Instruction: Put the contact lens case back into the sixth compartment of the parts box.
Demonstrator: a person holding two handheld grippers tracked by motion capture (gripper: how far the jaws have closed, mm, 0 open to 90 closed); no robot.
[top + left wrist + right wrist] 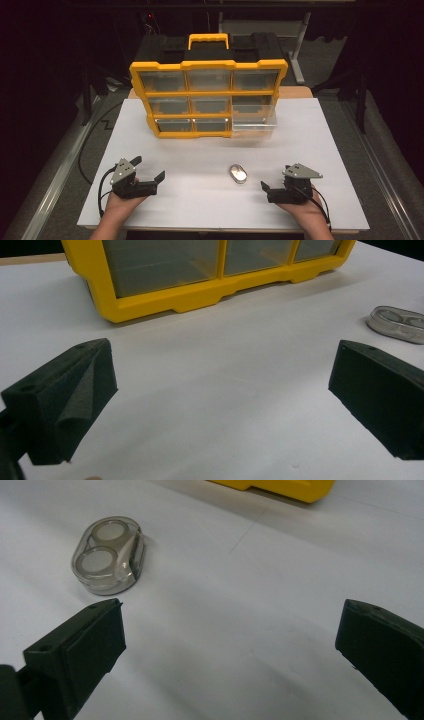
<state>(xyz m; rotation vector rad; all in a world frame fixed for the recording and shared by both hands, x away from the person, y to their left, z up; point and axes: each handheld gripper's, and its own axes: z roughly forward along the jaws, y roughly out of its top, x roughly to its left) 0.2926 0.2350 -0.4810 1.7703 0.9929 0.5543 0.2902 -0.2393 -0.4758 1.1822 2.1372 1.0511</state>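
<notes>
A small clear oval case [238, 173] with two round white discs inside lies flat on the white table top [200, 205]. Behind it stands a yellow organizer [207, 97] with clear drawers. Its bottom right drawer [254, 122] is pulled out. My left gripper [148, 168] rests open at the front left, well left of the case. My right gripper [275, 177] rests open at the front right, just right of the case. In the left gripper view the open gripper [222, 365] faces the organizer [200, 290], with the case [397, 324] at the far right. In the right gripper view the case [107, 555] lies beyond the left jaw of the open gripper [230, 615].
The organizer's black top carries a yellow handle [208, 41]. A yellow corner of the organizer [285, 487] shows at the top of the right gripper view. Metal table legs [299, 50] stand on the dark floor behind. Cables [102, 187] trail from the grippers.
</notes>
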